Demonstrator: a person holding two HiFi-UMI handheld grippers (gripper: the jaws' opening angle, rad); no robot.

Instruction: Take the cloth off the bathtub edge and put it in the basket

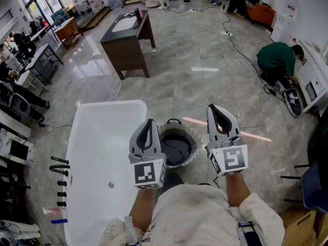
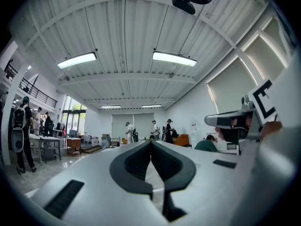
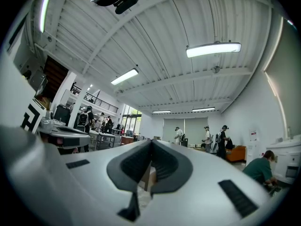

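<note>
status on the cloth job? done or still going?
Looks done: a dark cloth lies in the basket, and the bathtub edge in view shows no cloth. In hand: nothing; the left gripper and right gripper are both shut and empty, held up. Left: nothing apparent.

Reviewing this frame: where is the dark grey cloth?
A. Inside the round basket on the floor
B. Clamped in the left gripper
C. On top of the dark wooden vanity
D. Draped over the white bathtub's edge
A: the dark grey cloth lies bunched inside the round basket, which stands on the floor beside the white bathtub.
</note>
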